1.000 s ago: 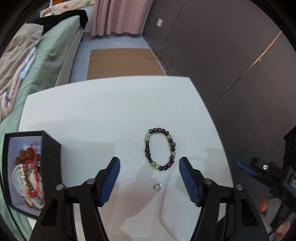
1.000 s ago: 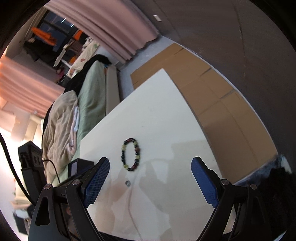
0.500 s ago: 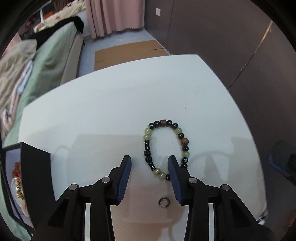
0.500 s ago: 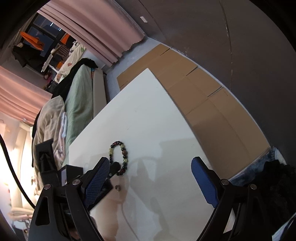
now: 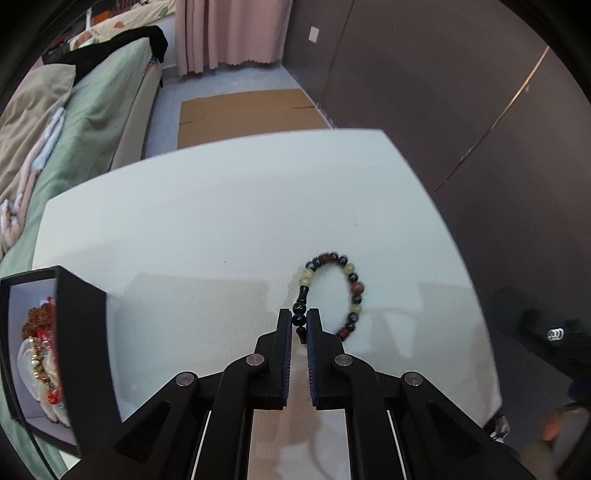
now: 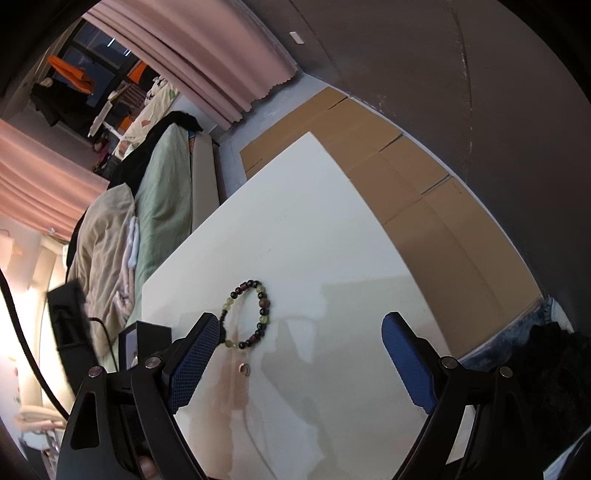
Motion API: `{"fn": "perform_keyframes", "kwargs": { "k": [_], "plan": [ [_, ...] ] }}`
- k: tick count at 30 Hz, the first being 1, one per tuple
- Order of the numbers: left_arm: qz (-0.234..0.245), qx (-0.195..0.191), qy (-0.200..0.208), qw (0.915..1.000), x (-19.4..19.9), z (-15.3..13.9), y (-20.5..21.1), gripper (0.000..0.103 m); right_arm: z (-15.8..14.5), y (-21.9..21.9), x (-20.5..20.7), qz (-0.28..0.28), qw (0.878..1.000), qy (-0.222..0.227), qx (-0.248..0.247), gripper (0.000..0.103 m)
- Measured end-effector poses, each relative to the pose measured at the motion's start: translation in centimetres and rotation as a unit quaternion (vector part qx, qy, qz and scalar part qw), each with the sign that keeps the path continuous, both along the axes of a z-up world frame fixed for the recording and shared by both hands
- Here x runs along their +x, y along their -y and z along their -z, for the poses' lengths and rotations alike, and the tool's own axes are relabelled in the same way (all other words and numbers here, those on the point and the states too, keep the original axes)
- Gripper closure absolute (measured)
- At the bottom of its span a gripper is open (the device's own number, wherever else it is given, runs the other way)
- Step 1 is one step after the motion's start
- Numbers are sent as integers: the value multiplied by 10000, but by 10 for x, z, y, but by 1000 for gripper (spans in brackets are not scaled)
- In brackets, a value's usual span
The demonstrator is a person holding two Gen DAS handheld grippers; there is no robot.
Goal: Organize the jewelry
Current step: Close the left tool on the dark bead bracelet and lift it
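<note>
Beaded bracelet [image 5: 330, 291] newly pinched.

A white tabletop [image 5: 221, 229] stood beside a bed [image 5: 107, 107] with green bedding and a beige blanket [image 6: 105, 236]. Flattened cardboard [image 5: 247, 114] lay on the floor between tabletop and pink curtains [image 5: 229, 33]. A dark wall [image 5: 424, 74] carried a white switch plate [image 5: 314, 35].
</note>
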State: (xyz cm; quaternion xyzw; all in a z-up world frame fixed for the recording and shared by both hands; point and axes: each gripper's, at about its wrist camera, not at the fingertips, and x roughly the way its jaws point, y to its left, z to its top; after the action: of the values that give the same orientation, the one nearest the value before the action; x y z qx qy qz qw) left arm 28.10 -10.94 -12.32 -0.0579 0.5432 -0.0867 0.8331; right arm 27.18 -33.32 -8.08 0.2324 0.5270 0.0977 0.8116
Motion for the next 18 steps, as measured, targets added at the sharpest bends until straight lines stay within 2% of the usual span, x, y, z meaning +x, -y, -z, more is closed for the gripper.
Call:
{"fn": "perform_keyframes", "kwargs": {
  "k": [3, 7, 11, 13, 18],
  "plan": [
    [14, -118, 101, 9999, -2, -14, -3, 96, -1, -5, 0, -89, 10000, 26, -8, 13],
    [37, -132, 245, 9996, -5, -30, -6, 96, 1, -11, -2, -301, 9993, 39, 213, 13],
    [-23, -190, 361, 9992, -12, -44, -15, 96, 8, -21, -1, -619, 9979, -105, 178, 15],
    [-61, -199, 413, 9989, -16, -50, -21, 96, 14, -27, 0, -783, 9963, -214, 290, 27],
    [-105, -251, 488, 9984, -23, -59, -34, 96, 18, -50, -3, -1231, 9919, -255, 167, 42]
  ]
}}
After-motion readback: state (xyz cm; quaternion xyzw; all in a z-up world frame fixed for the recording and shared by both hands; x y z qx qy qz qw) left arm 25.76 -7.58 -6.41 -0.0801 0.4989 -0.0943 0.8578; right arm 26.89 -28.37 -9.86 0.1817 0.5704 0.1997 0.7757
